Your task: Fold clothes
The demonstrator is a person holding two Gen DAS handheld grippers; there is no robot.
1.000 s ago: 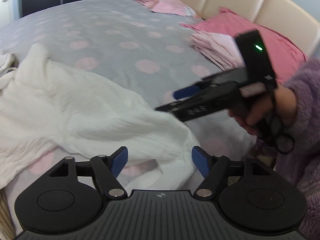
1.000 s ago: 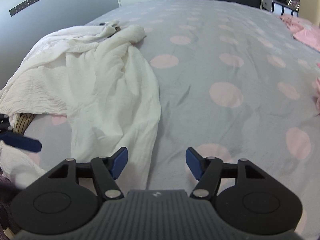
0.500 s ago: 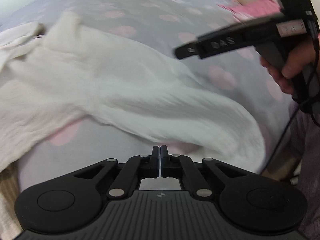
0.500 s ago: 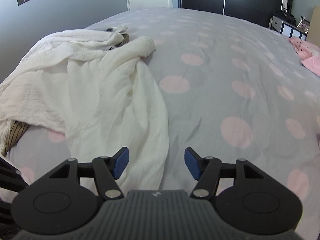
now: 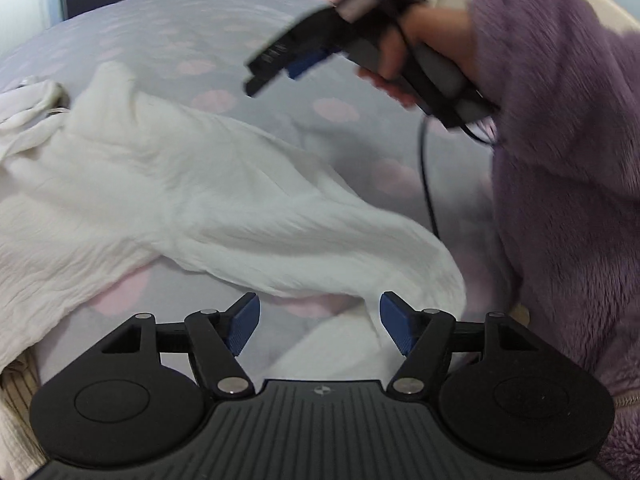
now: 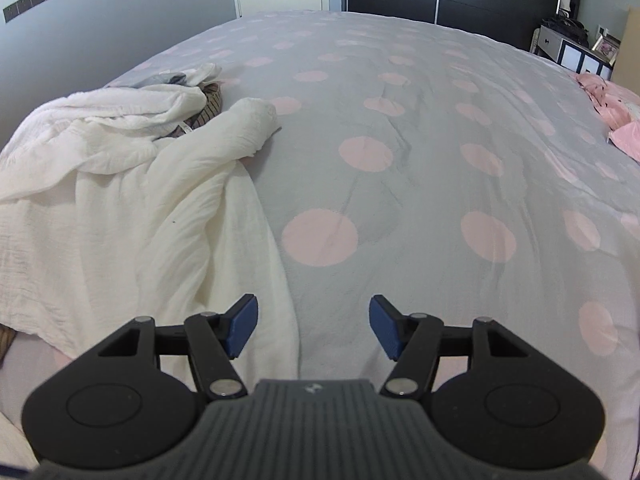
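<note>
Nearest the left wrist camera, the left gripper (image 5: 319, 328) hangs with its blue pads spread wide and nothing between them, just above the near hem of the white garment (image 5: 168, 192), which lies rumpled and unfolded across the grey bedspread with pink dots (image 6: 420, 184). The right gripper (image 6: 313, 330) is likewise spread and empty, its left pad over the garment's edge and its right pad over bare bedspread; in the left view the same tool is held up in the air by the person's right hand (image 5: 404, 60), blurred, well above the cloth. The step in hand looks like taking hold of the garment to lay it flat, and it would go best if each gripper closed on a single layer at a corner or hem, well apart from the other, so the cloth can be drawn taut without bunching. Farther off, the garment heaps over a striped dark cloth (image 6: 208, 108) near the far-left edge of the bed. There are no containers in view; pink bedding (image 6: 616, 116) lies at the far right
</note>
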